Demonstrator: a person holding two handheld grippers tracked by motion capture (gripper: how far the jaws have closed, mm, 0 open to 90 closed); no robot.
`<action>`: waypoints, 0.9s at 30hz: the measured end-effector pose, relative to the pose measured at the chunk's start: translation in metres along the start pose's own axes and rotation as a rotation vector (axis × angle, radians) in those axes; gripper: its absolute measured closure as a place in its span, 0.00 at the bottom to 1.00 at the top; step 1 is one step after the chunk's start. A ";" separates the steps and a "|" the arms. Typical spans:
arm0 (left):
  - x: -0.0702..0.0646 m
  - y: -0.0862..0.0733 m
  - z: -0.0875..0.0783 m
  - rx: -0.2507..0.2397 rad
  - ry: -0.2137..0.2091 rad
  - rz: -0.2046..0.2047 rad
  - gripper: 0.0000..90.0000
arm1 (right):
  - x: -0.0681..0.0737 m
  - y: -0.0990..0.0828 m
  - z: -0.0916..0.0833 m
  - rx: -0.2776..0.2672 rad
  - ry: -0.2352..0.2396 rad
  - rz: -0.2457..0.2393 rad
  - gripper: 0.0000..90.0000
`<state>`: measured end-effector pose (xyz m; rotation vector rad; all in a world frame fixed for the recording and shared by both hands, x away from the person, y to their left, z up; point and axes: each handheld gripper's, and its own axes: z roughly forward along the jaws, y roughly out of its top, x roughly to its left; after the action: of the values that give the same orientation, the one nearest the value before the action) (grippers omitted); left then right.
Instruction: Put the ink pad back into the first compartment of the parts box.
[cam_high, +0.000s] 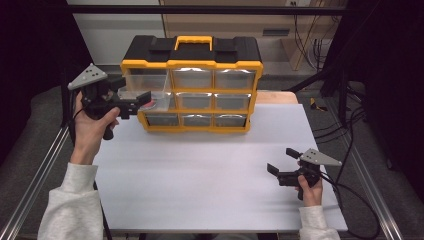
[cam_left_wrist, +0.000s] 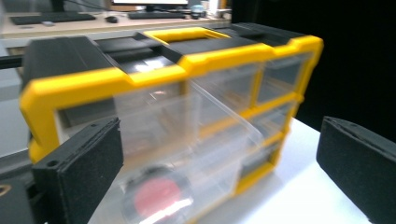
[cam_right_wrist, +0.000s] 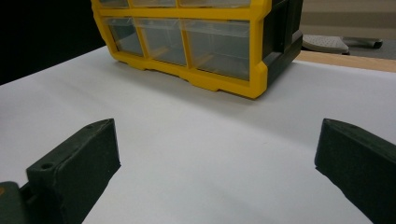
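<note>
**Yellow-and-black drawer box on white table, left claw at pulled-out drawers**

Yellow frame, black top, yellow handle: a drawer box (cam_high: 192, 82) stands at the far middle of the white table (cam_high: 210, 185), three rows by three of clear plastic drawers. Front faces the person.

Left column: middle drawer (cam_left_wrist: 210, 126) is pulled out, clear, sticking forward past the frame. Another clear drawer below it is also out and holds a round red thing (cam_left_wrist: 156, 196) with a dark rim, blurred, can't tell what it is. The other drawers sit flush in the frame, contents not readable.

Left claw (cam_high: 142, 97) is held up off the table at the box's left front corner, hand (cam_high: 92, 127) wrapped on the grip, grey plate on top. Jaws spread wide in the left gripper view, one each side of the pulled-out drawers, nothing gripped. Whether a pad touches the drawer, can't tell.

Right claw (cam_high: 282, 161) sits low near the right front part of the table, well apart from the box, pointing left across the bare surface. Jaws wide apart in the right gripper view, empty, with white table between them and the box's lower right corner beyond.

Grey sleeves come in at both bottom corners. Cable trails from the right claw off the table edge.
</note>
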<state>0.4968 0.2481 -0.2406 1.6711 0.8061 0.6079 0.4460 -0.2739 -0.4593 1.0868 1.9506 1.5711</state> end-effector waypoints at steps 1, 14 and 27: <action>0.000 0.000 0.000 0.000 0.000 0.000 0.00 | 0.000 0.000 0.000 0.000 0.000 0.001 0.00; -0.009 -0.086 -0.022 -0.004 -0.053 -0.011 0.00 | 0.001 0.000 0.000 0.001 0.000 0.006 0.00; -0.009 -0.155 -0.006 0.073 -0.068 -0.040 0.00 | 0.001 -0.001 0.001 0.004 0.003 0.005 0.00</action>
<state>0.4565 0.2663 -0.3891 1.7285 0.8195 0.4967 0.4459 -0.2728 -0.4600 1.0929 1.9554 1.5732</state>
